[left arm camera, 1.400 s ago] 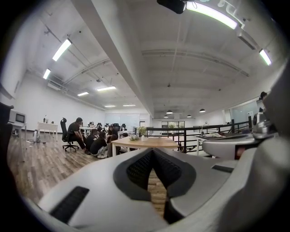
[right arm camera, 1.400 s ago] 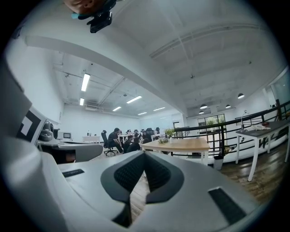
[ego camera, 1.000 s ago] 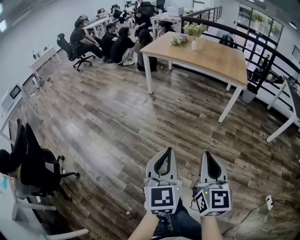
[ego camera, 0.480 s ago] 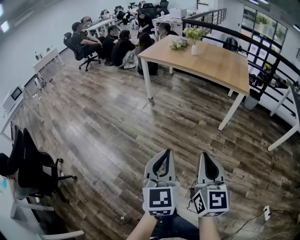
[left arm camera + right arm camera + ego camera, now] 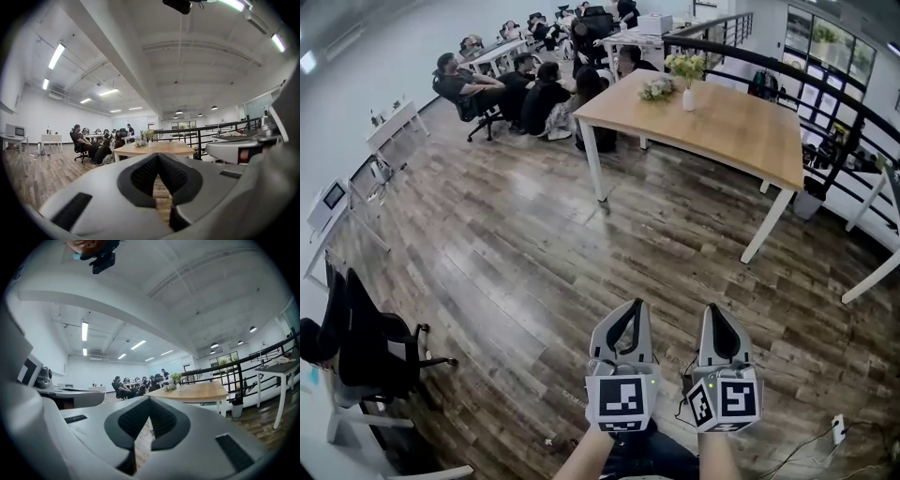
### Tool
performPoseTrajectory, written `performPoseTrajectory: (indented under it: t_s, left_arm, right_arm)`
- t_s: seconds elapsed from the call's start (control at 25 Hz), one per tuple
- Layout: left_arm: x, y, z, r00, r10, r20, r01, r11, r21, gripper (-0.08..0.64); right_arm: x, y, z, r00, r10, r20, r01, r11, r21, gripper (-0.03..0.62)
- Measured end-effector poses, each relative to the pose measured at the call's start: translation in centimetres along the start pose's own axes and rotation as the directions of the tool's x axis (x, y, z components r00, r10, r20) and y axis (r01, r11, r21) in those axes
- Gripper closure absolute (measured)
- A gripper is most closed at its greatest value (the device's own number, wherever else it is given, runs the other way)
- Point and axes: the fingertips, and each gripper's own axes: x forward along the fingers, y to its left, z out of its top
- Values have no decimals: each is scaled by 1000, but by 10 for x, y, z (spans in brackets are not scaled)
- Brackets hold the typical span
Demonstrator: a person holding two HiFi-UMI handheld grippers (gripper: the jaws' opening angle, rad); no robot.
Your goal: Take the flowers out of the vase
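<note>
Wood-plank floor (image 5: pixel 516 244) stretches between me and the table (image 5: pixel 741 127), which stands across the room, well apart from both my claws. Near its far end the white vase (image 5: pixel 688 97) stands upright with the flowers (image 5: pixel 688 64) rising out of its mouth. A second small bunch (image 5: pixel 657 86) lies on the tabletop just beside it, to its left. My left claw (image 5: pixel 634 303) and my right claw (image 5: pixel 713 307) hang side by side low in the head view, pointing level toward that table. Both are closed tip to tip with nothing between the pads; only floor shows through the gap behind the tips. Seen along my right claw, the vase sits far off, a little right of and above the tips. People (image 5: pixel 534 89) sit beyond the table's left corner.
</note>
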Motion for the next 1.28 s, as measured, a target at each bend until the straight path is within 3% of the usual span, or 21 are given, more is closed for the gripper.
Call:
performPoseTrajectory:
  t_s: [1.28]
  left_arm:
    - [171, 114, 15, 996, -84, 41, 86, 995, -44, 528]
  right_arm:
    - [191, 12, 12, 996, -91, -6, 90, 995, -46, 594]
